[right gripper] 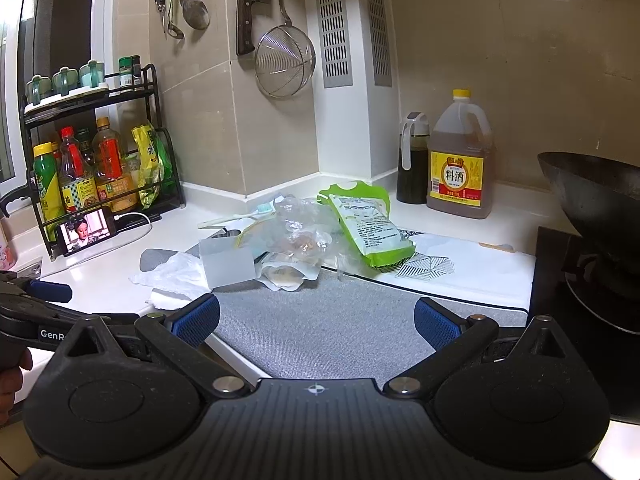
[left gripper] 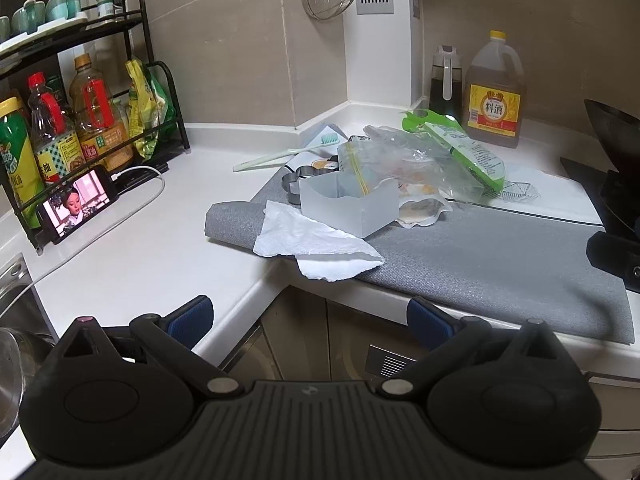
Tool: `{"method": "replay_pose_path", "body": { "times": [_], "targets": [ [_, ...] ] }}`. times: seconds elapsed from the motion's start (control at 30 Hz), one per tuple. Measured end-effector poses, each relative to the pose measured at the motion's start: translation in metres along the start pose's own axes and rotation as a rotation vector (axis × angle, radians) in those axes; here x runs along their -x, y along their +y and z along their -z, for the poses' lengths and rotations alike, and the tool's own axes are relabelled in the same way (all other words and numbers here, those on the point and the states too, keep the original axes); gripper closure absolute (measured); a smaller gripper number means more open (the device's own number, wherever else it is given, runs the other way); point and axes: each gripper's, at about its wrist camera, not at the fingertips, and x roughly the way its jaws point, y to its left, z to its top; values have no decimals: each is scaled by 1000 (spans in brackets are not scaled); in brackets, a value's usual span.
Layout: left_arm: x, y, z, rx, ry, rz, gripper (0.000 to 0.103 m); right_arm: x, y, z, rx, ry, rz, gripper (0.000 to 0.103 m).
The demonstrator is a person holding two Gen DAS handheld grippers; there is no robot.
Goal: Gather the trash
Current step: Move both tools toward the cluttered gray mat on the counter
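Left wrist view: my left gripper is hanging wide open at the bottom of the frame, holding nothing, short of the counter edge. At centre, trash is lying on the grey mat: a crumpled paper towel overhanging the mat's front corner, a translucent plastic box, clear bags, a green wrapper.

Right wrist view: my right gripper is gaping equally wide, empty, over the mat's near edge. The pile is sitting mid-frame.

Handling, as I judge: the towel is light, soft; pinching its raised fold suits. Films are slippery, crushable; the box is stiff, taken by one wall.
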Motion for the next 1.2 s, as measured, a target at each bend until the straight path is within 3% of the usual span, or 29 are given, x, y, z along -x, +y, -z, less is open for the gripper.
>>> {"method": "replay_pose_path", "body": {
  "times": [0.77,1.2],
  "targets": [
    [17,-1,8,-13,-25,-3,0,10,10,2,5,-6,-2,0],
    [7,-7,7,-44,-66,34,0,-3,5,3,-22,19,15,0]
  ]
}}
